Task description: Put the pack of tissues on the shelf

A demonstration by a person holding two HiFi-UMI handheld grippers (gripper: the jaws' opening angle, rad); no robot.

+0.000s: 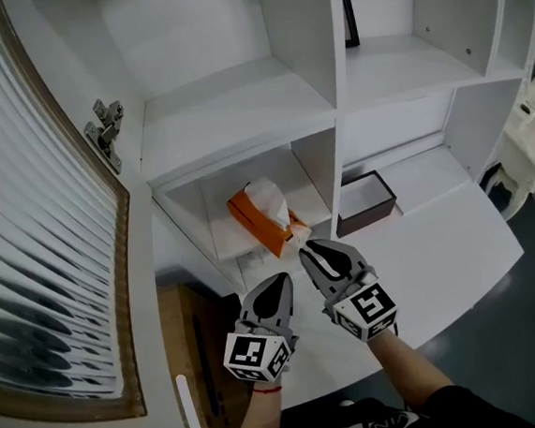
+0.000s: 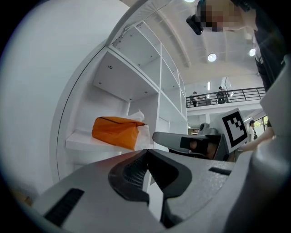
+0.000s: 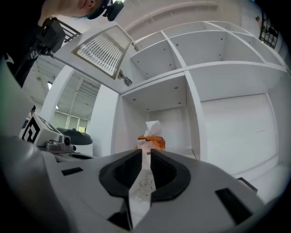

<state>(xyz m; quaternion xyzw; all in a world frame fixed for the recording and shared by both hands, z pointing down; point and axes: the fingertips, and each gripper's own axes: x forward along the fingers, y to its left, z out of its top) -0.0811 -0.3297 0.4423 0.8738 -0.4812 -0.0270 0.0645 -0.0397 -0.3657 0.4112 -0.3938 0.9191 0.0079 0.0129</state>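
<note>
1. Fingers (image 3: 122,172) of the right gripper (image 3: 143,152) a sliver apart, gripping nothing visible; those of the left gripper (image 2: 148,152) pressed together, empty.
2. Faces the pack of tissues (image 1: 266,213), lying slantwise in a low compartment of the shelf (image 1: 238,108), at 11 o'clock just past the right tips.
3. Looks delivered already, hence no grip needed.
4. Hangs idle at 8 o'clock of the right one, probably just clear of the work.

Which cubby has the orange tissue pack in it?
The lower left cubby, where the orange tissue pack lies; the one to its right holds a dark box.
</note>
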